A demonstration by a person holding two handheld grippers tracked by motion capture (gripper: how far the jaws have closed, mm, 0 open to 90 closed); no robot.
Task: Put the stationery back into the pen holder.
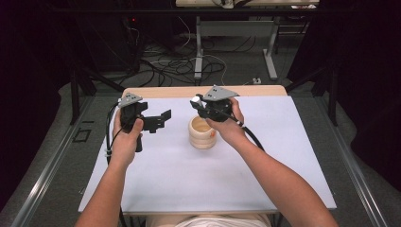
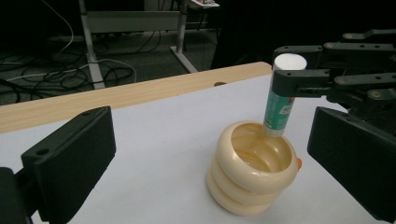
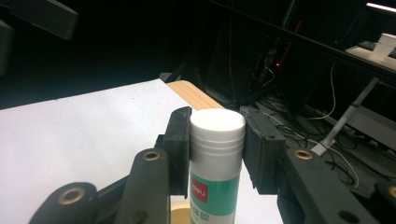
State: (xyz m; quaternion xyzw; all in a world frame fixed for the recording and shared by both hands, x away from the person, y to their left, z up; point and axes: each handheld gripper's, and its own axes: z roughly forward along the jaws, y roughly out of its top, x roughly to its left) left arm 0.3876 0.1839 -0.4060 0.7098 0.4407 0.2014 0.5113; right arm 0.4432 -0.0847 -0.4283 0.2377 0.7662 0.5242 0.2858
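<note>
A cream ribbed cup [image 1: 202,133] [image 2: 252,169] stands upright on the white table top [image 1: 189,179]. My right gripper [image 1: 196,101] [image 2: 289,79] [image 3: 217,140] is shut on a glue stick [image 2: 281,98] [image 3: 215,163], green-labelled with a white cap. The stick is held upright by its cap end, and its lower end dips just inside the far rim of the cup. My left gripper [image 1: 165,117] hovers left of the cup, open, with nothing between its black pads [image 2: 74,158]. A small orange thing [image 2: 298,163] peeks out from behind the cup; I cannot tell what it is.
The table's wooden far edge [image 1: 203,91] runs behind both grippers. Beyond it are the legs of another table [image 1: 198,52] and loose cables [image 1: 165,66] on the floor. A metal rail [image 1: 52,156] runs along the left side.
</note>
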